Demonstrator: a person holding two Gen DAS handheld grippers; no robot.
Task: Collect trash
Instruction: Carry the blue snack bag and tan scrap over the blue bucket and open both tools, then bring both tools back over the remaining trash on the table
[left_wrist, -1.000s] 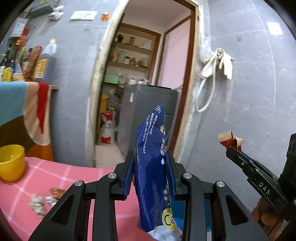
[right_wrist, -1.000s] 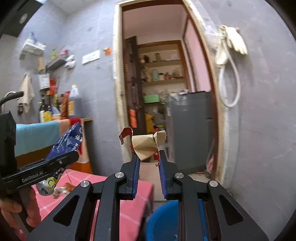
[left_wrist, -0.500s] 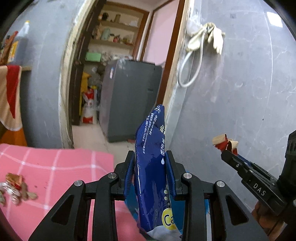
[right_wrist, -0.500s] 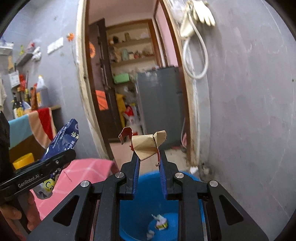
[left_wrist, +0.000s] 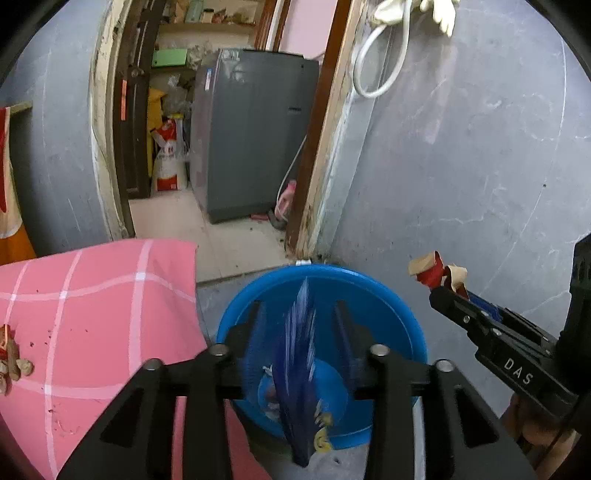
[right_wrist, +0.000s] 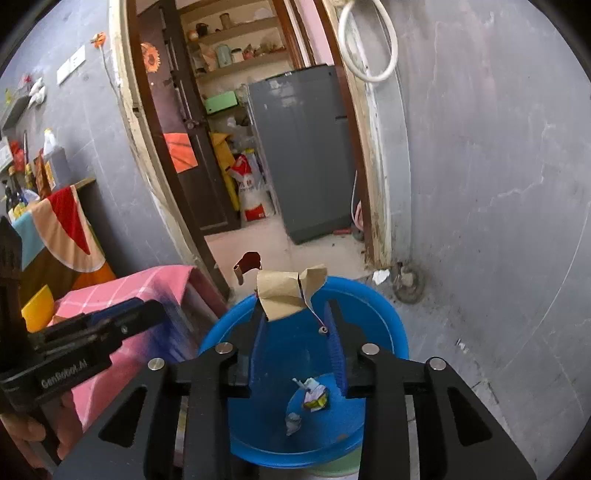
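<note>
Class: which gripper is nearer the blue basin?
Left. The left gripper hangs above the blue basin; the right gripper sits off its right rim.

Both your wrist views tilt down, close over the blue bucket (left_wrist: 406, 317).
Your left camera looks from beside the pink surface (left_wrist: 92, 295); your right sits further right; both share bucket (right_wrist: 384, 317), doorway (right_wrist: 236, 147), grey wall.

I read the bucket (right_wrist: 391, 332) at frame centre as glossy blue plastic. The wrapper (left_wrist: 301, 376) looks like shiny blue foil, blurred. The scrap (right_wrist: 284, 297) is matt brown paper. The tablecloth (left_wrist: 96, 302), lower left, is pink checked cloth. The wall (left_wrist: 461, 155), right, is rough grey plaster.
</note>
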